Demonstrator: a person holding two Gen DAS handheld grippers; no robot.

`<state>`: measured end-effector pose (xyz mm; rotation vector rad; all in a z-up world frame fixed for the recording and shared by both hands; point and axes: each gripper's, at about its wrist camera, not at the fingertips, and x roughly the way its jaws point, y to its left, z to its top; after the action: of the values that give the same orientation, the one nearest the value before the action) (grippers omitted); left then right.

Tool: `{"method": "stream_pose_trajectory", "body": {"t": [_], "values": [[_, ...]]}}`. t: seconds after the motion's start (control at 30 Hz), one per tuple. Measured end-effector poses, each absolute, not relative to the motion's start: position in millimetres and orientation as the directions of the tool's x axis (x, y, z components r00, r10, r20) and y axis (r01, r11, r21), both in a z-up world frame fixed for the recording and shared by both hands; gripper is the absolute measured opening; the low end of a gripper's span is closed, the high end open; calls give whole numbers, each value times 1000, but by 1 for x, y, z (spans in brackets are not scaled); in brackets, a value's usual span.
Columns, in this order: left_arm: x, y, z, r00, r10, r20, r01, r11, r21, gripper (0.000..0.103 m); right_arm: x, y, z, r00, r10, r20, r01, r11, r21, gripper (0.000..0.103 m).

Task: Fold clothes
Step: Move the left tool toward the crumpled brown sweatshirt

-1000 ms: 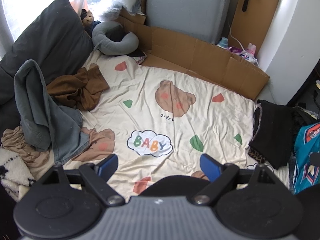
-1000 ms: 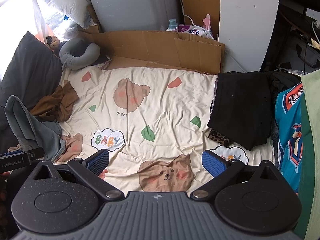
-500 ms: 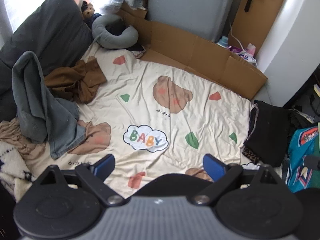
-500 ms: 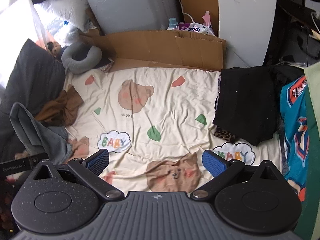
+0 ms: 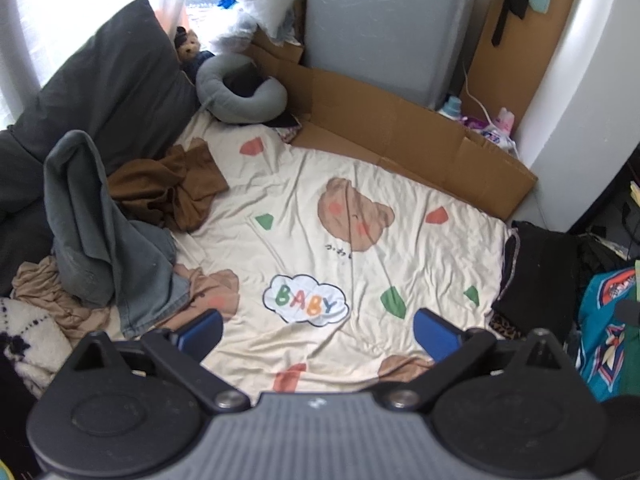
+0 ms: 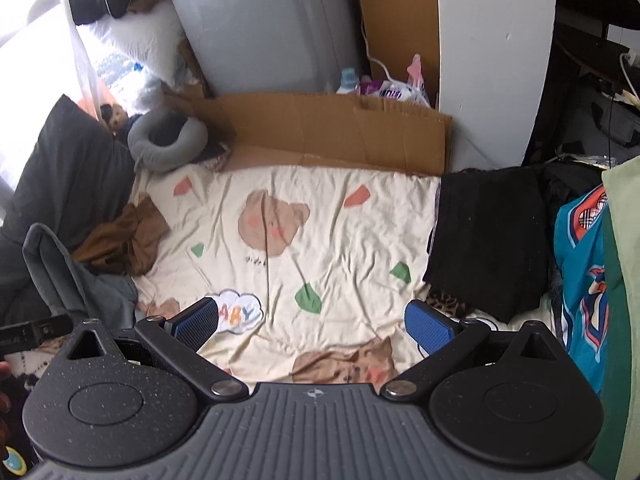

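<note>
Loose clothes pile up along the left of a cream bear-print sheet (image 5: 360,248): a grey garment (image 5: 100,248) (image 6: 60,276), a crumpled brown one (image 5: 168,192) (image 6: 124,240) and a tan one (image 5: 52,296). At the sheet's right edge lies a folded black garment (image 5: 540,276) (image 6: 488,236). My left gripper (image 5: 318,330) hangs over the near part of the sheet; its jaws are opening, with nothing between them. Just as wide, my right gripper (image 6: 316,326) is open and empty above the sheet, clear of all the clothes.
Flattened cardboard (image 5: 400,136) (image 6: 332,128) lines the far edge against a grey panel (image 6: 260,24). A dark pillow (image 5: 104,88) and a grey neck pillow (image 5: 240,96) sit at far left. Teal patterned fabric (image 6: 584,276) lies on the right, with bottles (image 6: 384,88) behind the cardboard.
Both views have pulled back and upward, showing more of the room. The left gripper's jaws have spread a little wider. No garment has moved.
</note>
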<state>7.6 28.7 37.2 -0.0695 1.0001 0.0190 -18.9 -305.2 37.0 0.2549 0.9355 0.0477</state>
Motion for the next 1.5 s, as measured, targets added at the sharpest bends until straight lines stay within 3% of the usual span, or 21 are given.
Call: {"method": "stream_pose_trajectory", "body": {"t": [0.73,1.5], "values": [[-7,129,75,576,66,-815,-188,981,-54,102,16,-285,62,632,147,-761,22,978,208,102],[71,214,32,574,95,-814,-220,975,-42,102,107,-263,21,565,88,-820,86,983,165,102]]}}
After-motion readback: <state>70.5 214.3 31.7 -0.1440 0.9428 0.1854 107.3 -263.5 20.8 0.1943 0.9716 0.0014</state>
